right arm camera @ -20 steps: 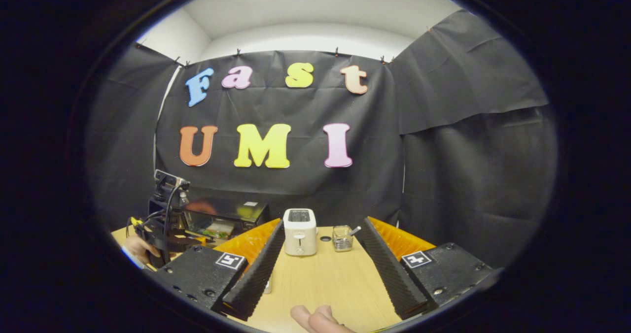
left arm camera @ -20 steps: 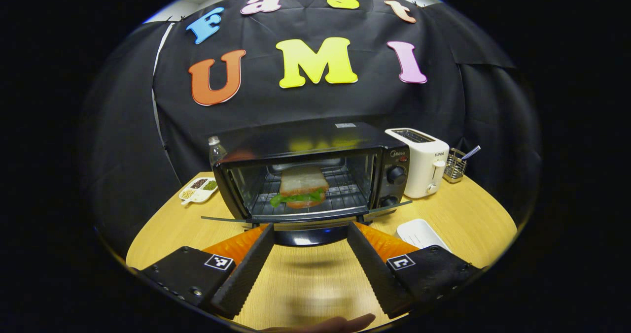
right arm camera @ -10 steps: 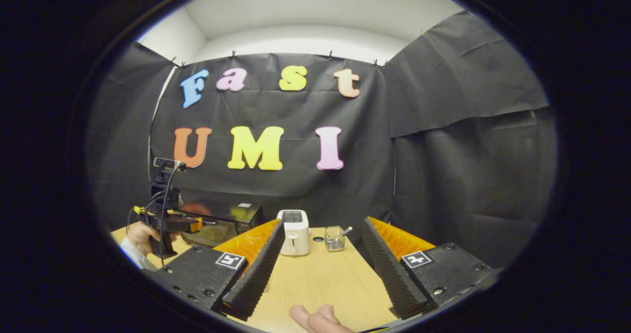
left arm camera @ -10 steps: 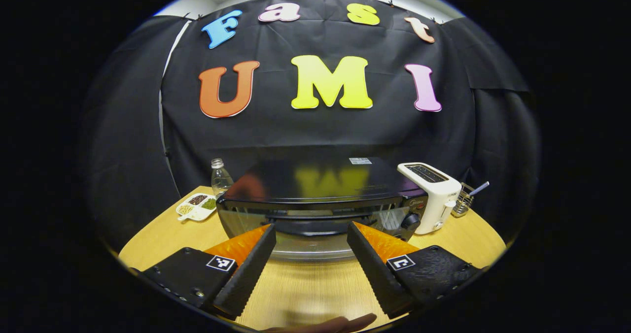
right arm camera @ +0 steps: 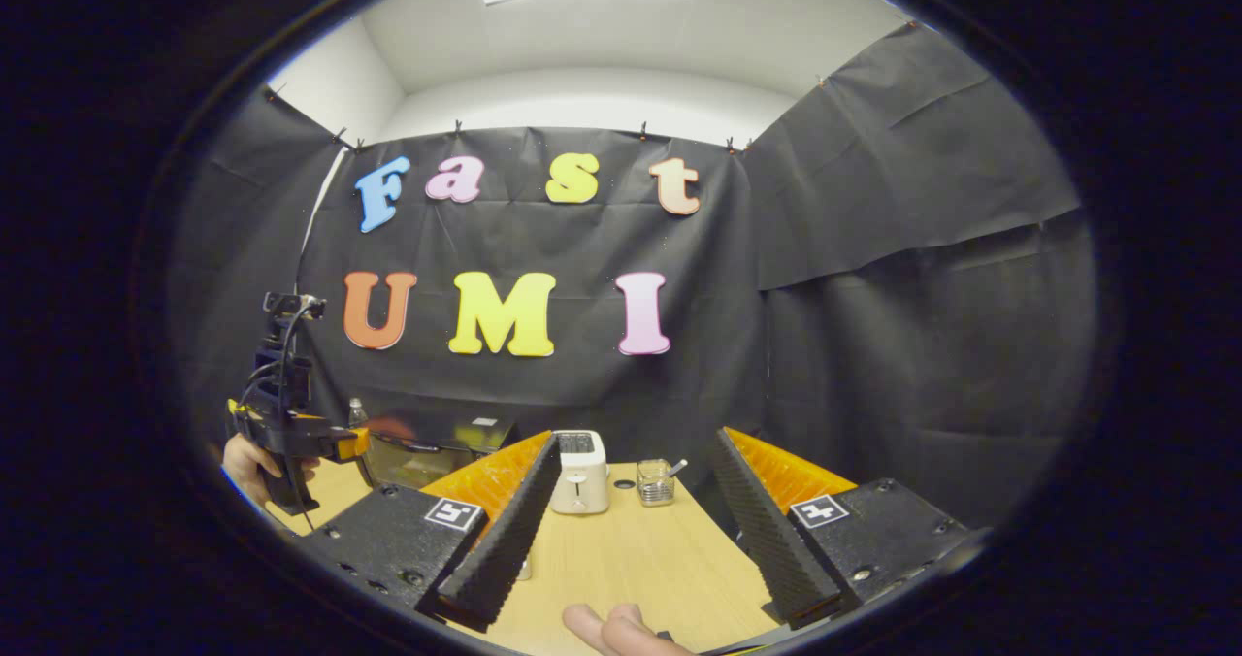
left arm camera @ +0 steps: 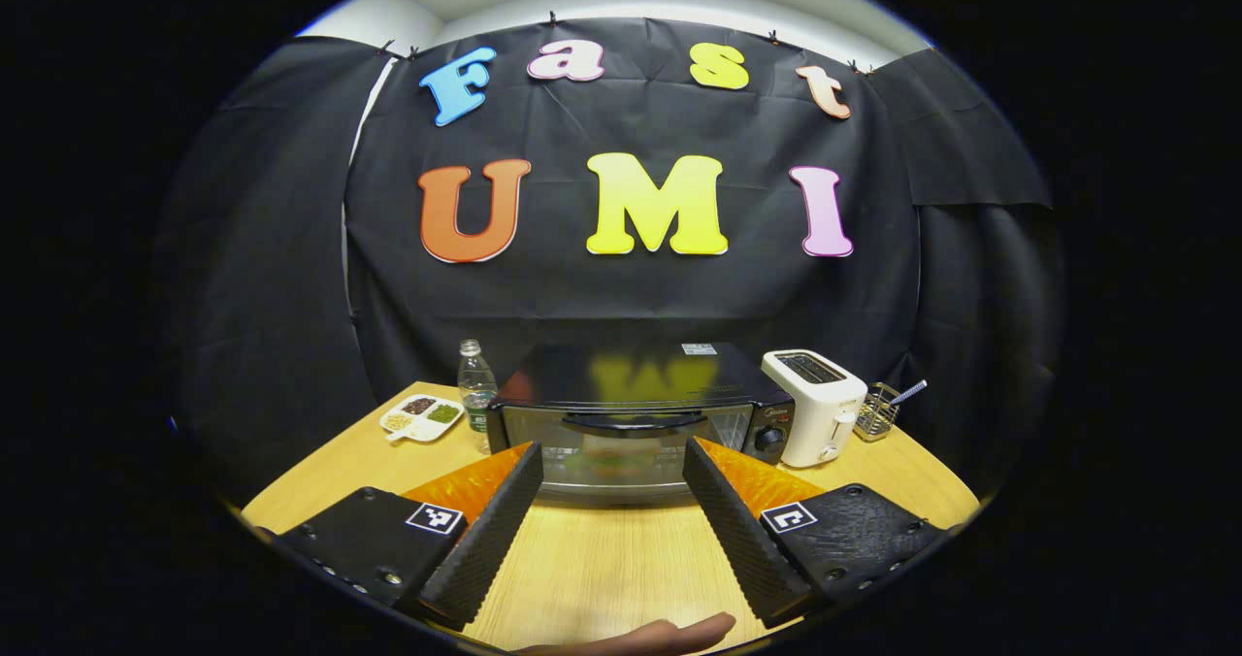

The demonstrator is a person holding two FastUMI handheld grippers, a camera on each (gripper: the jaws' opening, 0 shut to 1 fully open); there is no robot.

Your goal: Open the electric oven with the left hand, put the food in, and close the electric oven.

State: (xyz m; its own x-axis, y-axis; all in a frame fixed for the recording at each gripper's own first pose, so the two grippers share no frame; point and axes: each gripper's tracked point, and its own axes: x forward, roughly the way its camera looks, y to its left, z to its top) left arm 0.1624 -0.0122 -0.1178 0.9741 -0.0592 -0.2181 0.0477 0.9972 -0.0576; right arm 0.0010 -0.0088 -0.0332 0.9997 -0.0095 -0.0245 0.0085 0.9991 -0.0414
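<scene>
In the left gripper view, the left gripper (left arm camera: pixel 611 462) hangs over the wooden table (left arm camera: pixel 602 559) just in front of the electric oven (left arm camera: pixel 636 418), its fingers spread wide and holding nothing. The oven's glass door is closed, and the food (left arm camera: pixel 609 462) shows as a blurred green and pale shape behind the glass. Just right of the oven stands a white toaster (left arm camera: pixel 815 407), and right of that a small wire holder (left arm camera: pixel 878 423). Left of the oven are a clear bottle (left arm camera: pixel 474 394) and a divided white dish (left arm camera: pixel 421 417). In the right gripper view, the right gripper (right arm camera: pixel 631 467) is also spread apart and empty, well to the right of the oven, with the toaster between its fingers farther off.
</scene>
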